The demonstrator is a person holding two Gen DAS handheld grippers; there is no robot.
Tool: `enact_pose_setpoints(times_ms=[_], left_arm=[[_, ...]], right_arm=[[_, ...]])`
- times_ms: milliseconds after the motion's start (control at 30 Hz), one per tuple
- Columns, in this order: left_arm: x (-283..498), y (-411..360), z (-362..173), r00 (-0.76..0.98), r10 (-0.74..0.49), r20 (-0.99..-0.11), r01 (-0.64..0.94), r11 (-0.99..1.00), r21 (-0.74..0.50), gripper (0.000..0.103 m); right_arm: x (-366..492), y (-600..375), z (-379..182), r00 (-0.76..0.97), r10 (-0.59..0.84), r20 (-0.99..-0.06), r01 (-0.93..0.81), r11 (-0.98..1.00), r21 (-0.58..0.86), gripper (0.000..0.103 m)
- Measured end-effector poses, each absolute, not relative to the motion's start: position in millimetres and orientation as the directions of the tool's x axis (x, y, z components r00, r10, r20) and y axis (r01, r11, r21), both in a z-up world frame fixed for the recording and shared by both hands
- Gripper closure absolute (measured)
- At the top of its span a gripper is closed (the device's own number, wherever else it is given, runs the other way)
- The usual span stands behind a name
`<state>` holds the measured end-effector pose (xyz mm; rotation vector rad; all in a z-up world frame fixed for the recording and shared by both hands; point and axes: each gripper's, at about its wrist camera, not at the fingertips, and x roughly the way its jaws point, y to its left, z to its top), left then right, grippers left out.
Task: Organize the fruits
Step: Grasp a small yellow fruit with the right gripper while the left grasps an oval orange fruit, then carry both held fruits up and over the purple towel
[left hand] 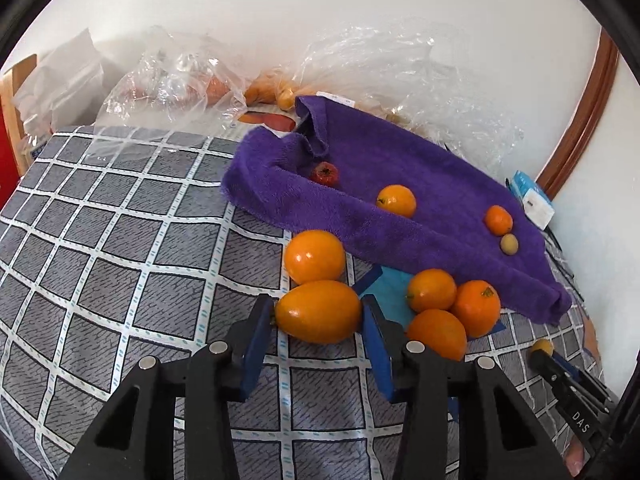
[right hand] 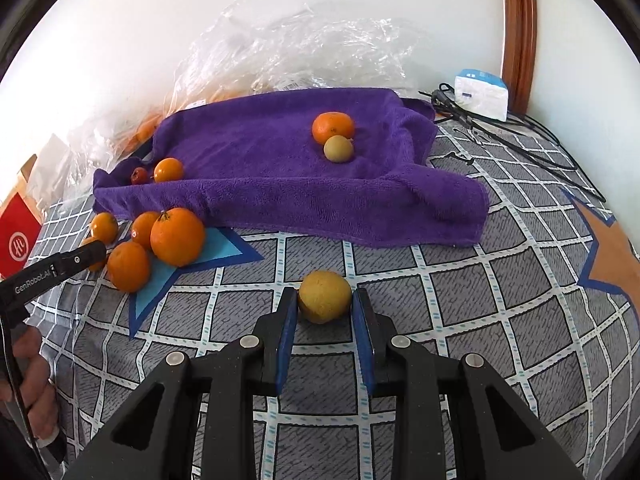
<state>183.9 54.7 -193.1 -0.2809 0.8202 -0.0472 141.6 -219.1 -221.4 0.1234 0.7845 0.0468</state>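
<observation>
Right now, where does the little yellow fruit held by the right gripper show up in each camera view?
Left wrist view: the yellow fruit sits at the far right edge, at the tip of the right gripper.
Right wrist view: the same fruit is at centre, between the blue fingers, above the checked sheet.
Shared landmark: the purple towel, beyond the fruit in both views.

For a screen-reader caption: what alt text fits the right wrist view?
The right gripper closes on a round yellow fruit on a grey checked cloth; behind, a purple towel carries four fruits.
</observation>
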Motion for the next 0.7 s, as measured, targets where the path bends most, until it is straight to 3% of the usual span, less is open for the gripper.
enact_pose_setpoints(times_ms=[333, 700], left_arm=[[162.4, 55.3, -172.0, 0.79, -0.122, -0.601, -0.046, 0.965, -0.256, 0.061], [158.2, 45.9, -165.7, 0.81, -0.114, -0.576, -0.025, 0.973, -0.228, 0.061]], right_arm=[[138.6, -222.3, -218.7, 0.719, 0.085, -0.689, 0.021, 0.989, 0.145, 0.075], [138.1, -220.8, -218.0, 0.72, 0.075, -0.69, 0.025, 0.991, 0.134, 0.075]])
